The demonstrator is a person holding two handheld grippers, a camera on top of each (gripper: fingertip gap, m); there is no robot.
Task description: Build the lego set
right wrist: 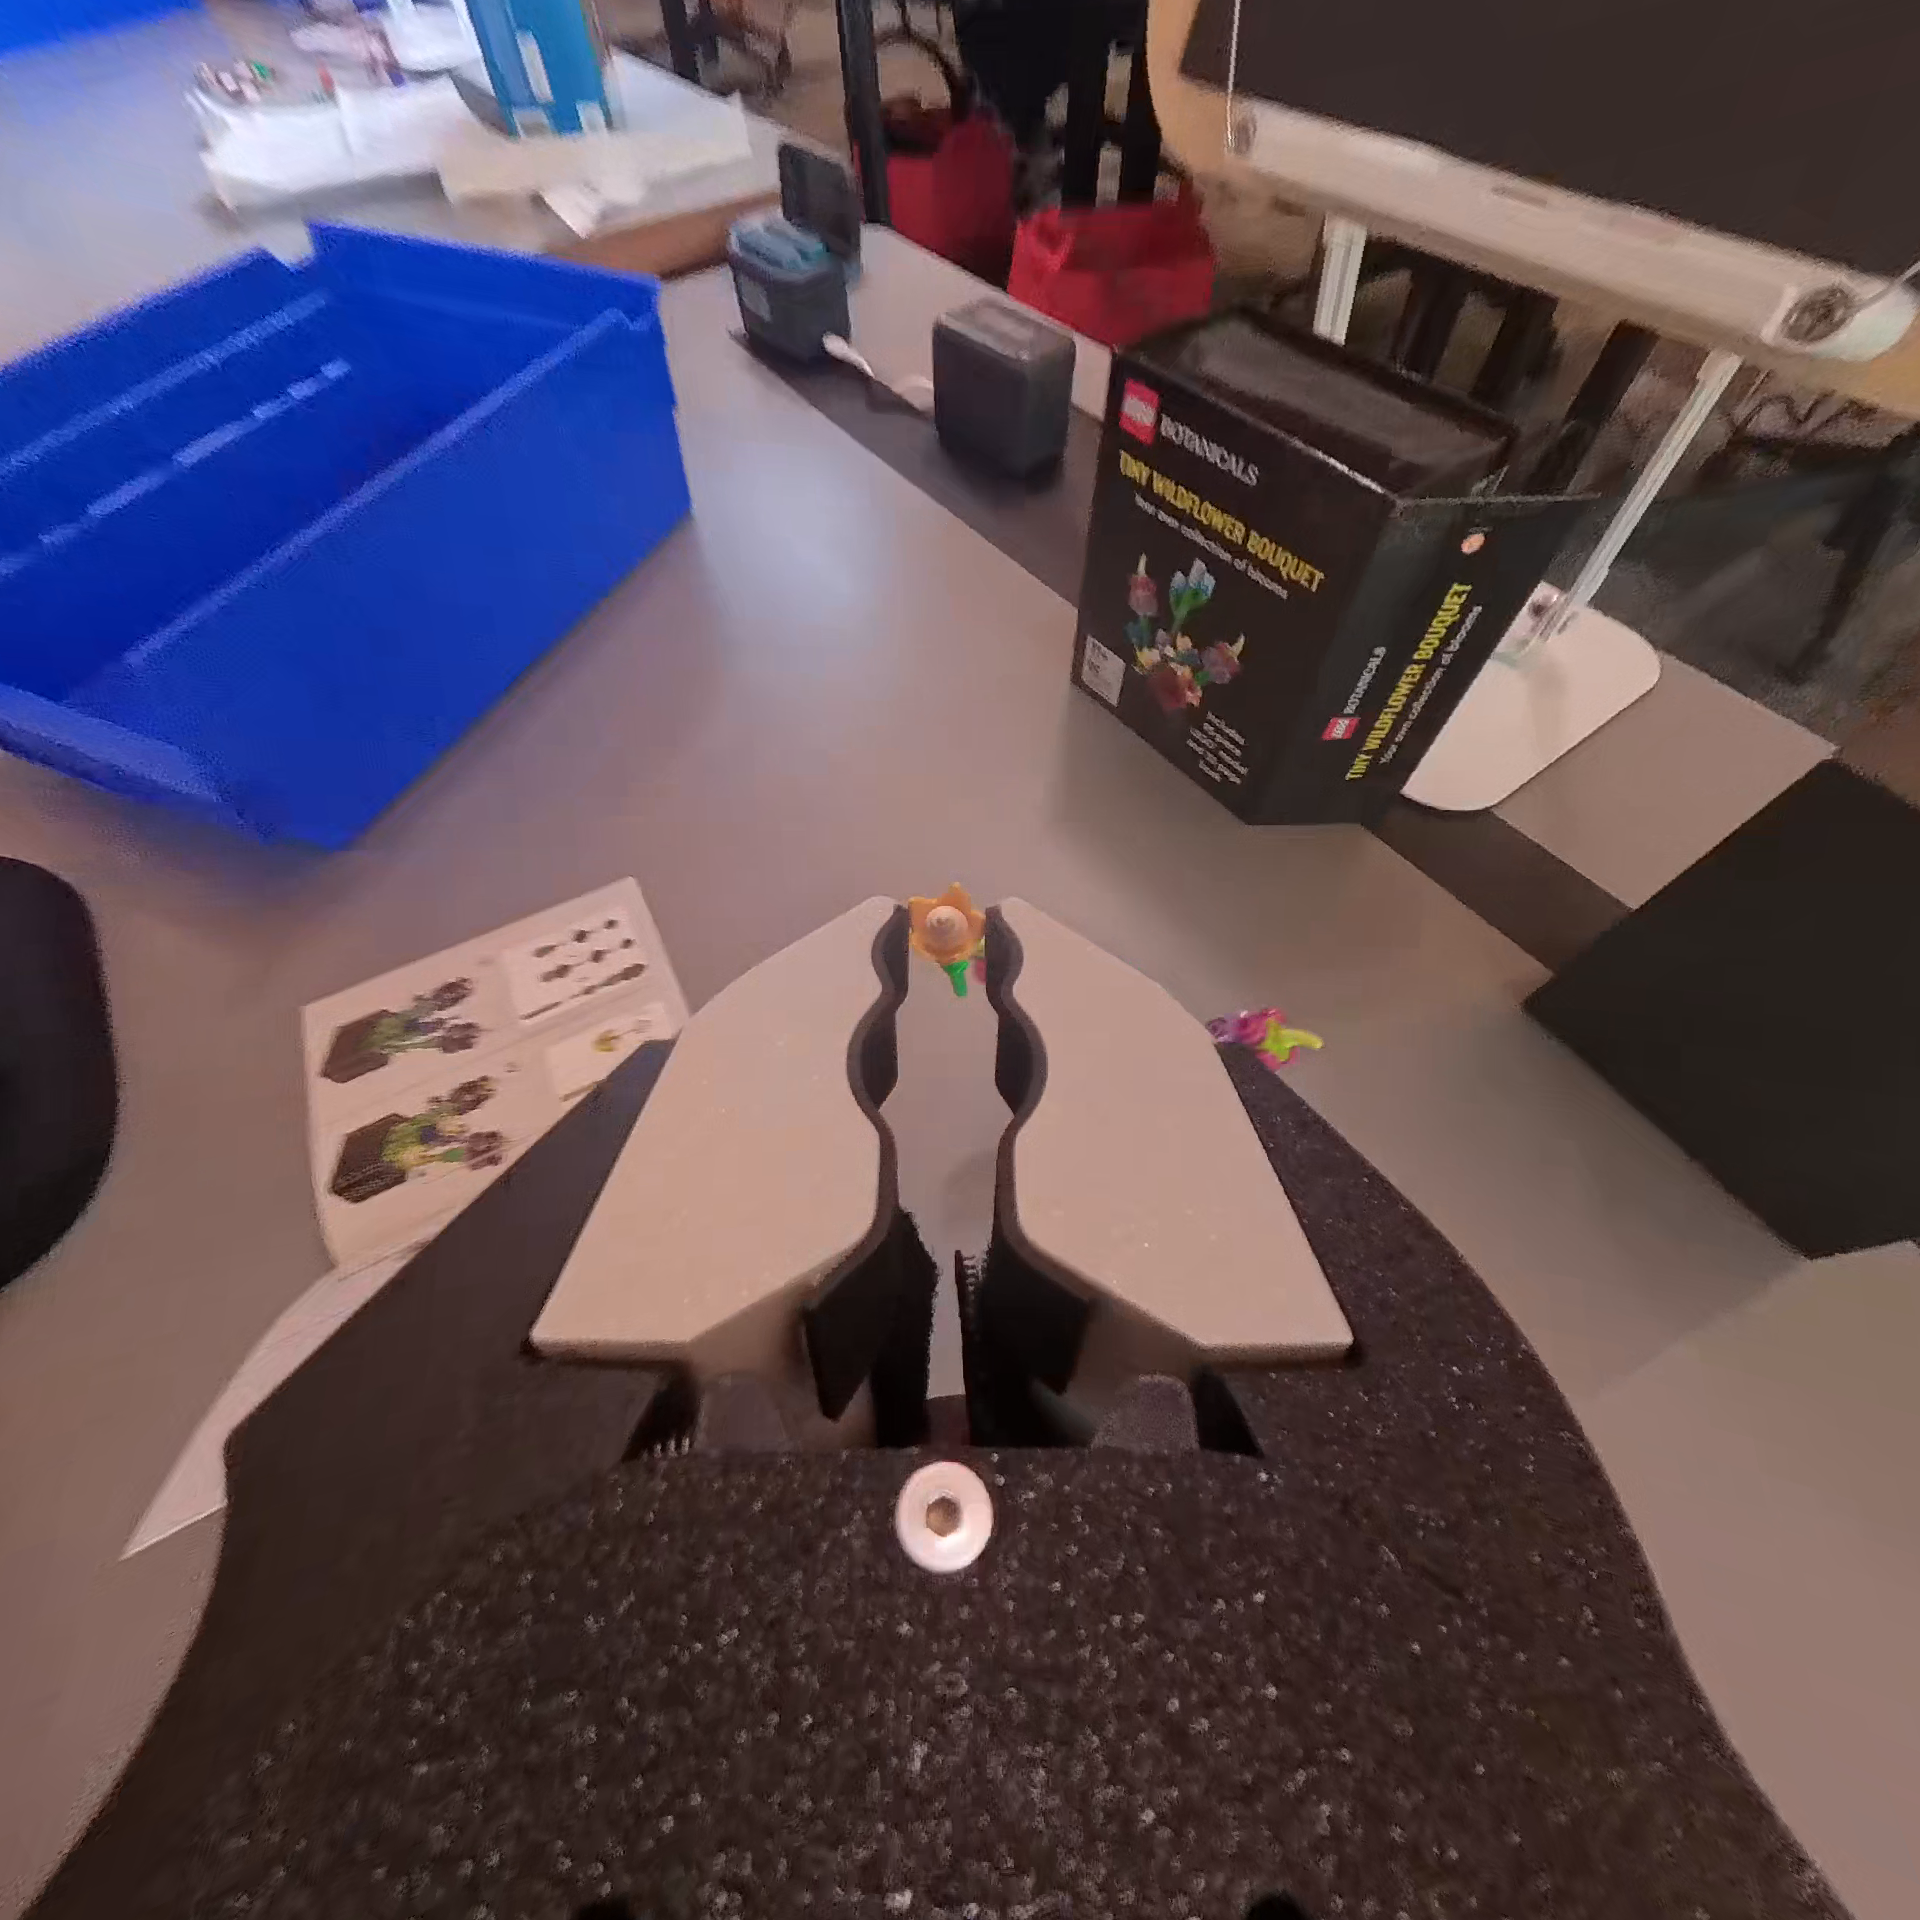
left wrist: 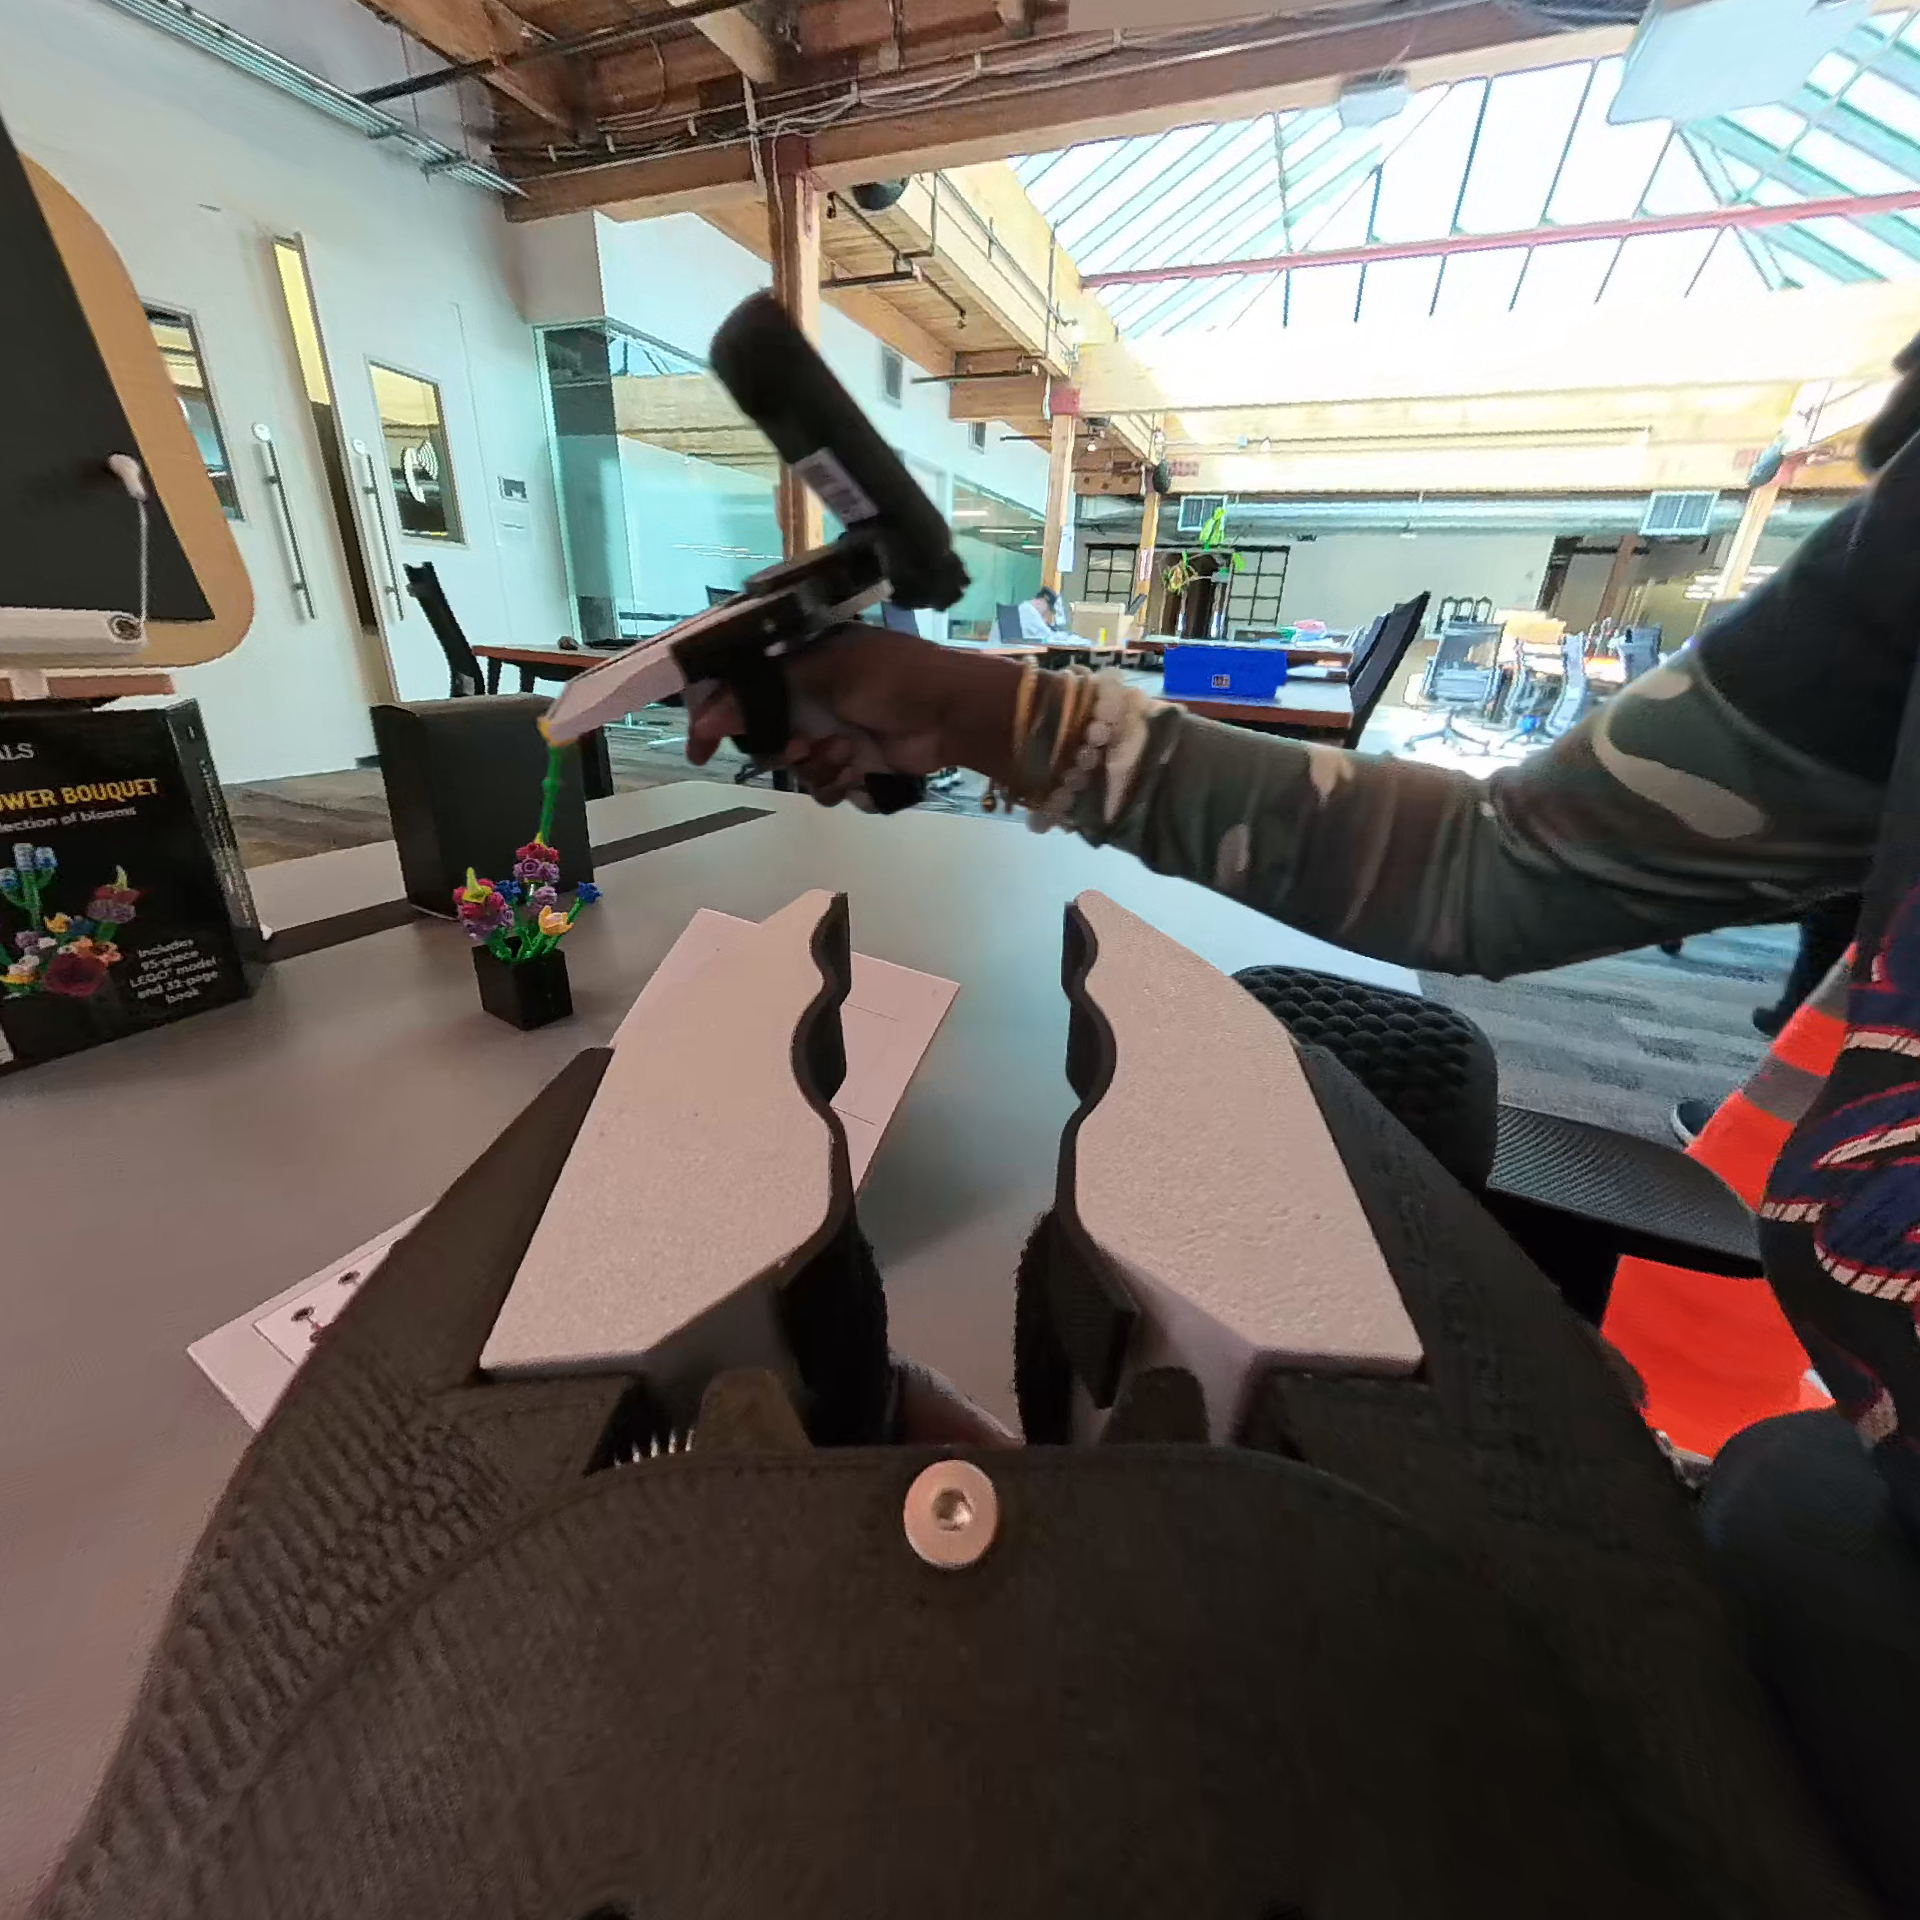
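Right gripper pinched an orange flower with a green stem above the grey table. Left gripper stood parted and empty. Nearby, the black set box carried yellow lettering and a red logo.

orange flower, green stem, held aloft
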